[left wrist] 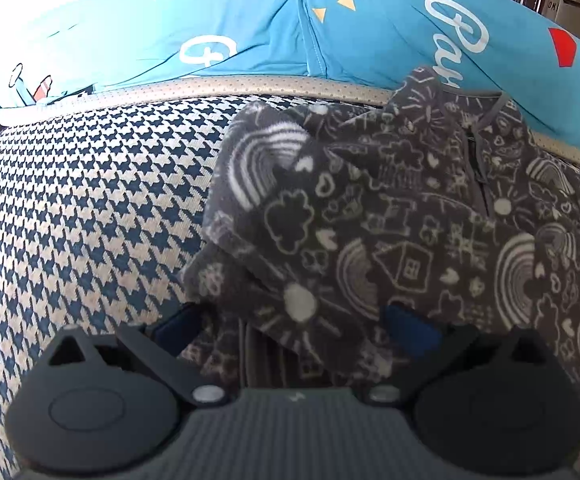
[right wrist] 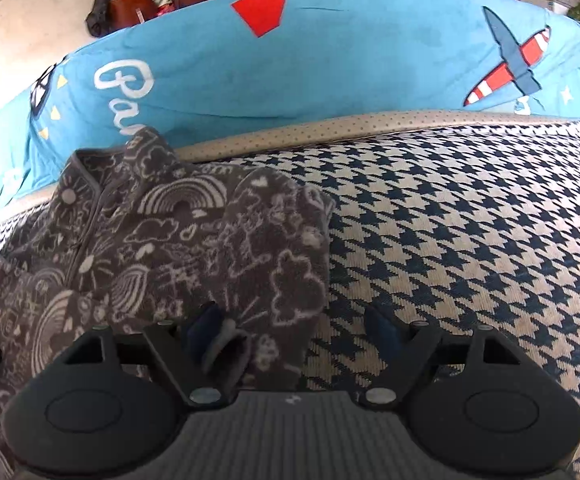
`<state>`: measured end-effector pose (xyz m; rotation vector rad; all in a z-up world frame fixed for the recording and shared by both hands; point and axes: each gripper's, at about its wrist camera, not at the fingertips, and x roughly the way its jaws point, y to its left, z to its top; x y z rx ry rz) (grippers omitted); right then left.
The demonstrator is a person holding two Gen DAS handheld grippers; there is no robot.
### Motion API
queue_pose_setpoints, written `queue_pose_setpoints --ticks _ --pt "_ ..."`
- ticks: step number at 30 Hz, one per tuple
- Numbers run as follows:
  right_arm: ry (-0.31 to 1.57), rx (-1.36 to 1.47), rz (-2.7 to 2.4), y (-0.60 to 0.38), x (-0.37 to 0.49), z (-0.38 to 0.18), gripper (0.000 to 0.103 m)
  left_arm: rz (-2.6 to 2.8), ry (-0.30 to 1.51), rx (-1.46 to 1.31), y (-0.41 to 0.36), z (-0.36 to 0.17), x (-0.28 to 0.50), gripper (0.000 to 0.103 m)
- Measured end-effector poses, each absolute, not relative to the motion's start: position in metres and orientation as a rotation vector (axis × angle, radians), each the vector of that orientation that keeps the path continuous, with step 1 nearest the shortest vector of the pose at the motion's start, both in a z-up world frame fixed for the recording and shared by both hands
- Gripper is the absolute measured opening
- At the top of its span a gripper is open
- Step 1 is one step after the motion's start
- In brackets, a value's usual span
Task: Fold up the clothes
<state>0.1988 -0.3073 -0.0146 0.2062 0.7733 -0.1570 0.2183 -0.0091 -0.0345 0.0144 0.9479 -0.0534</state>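
Fleece (left wrist: 389,216) hem hides between left tongs (left wrist: 290,332).

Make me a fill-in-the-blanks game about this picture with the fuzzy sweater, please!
1. The gray fleece top is covered with doodles drawn in ____.
2. It lies on a cover with a ____ pattern.
3. Behind it lies a bright ____ blanket.
4. The plane on that blanket has red and ____ stripes.

Missing words: white; houndstooth; blue; white
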Motion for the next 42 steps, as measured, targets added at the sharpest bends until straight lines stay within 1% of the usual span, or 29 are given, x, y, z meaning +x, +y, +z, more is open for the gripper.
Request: queue_pose_setpoints --ticks 4,10,14,15,18,20,29,37,42 --pt "0.715 0.173 -0.212 -0.310 0.194 -0.009 0.079 -0.054 0.946 0.015 -0.009 -0.033 0.217 0.103" --pt "0.704 0.198 -0.218 -0.315 0.199 -0.010 0.079 -0.051 0.939 0.023 -0.011 -0.033 0.215 0.103" --pt "0.723 0.141 -0.275 -0.311 0.208 -0.014 0.079 -0.052 0.936 0.033 -0.012 -0.033 0.215 0.103" --pt "0.733 0.122 -0.305 -0.309 0.211 -0.016 0.080 -0.053 0.939 0.032 -0.011 -0.034 0.215 0.103" --pt "0.751 0.139 -0.352 -0.314 0.214 -0.021 0.094 -0.057 0.950 0.024 -0.010 -0.035 0.217 0.103" --pt "0.759 0.159 -0.373 -0.318 0.215 -0.022 0.095 -0.058 0.956 0.017 -0.009 -0.035 0.218 0.103" --pt "0.735 0.176 -0.410 -0.322 0.204 -0.006 0.095 -0.032 0.914 0.013 -0.003 -0.027 0.218 0.103" --pt "0.667 0.338 -0.184 -0.317 0.165 0.028 0.096 -0.059 0.832 0.050 -0.002 -0.009 0.209 0.103" --pt "0.649 0.399 -0.045 -0.301 0.140 0.036 0.095 -0.088 0.845 0.031 0.005 -0.006 0.191 0.103"
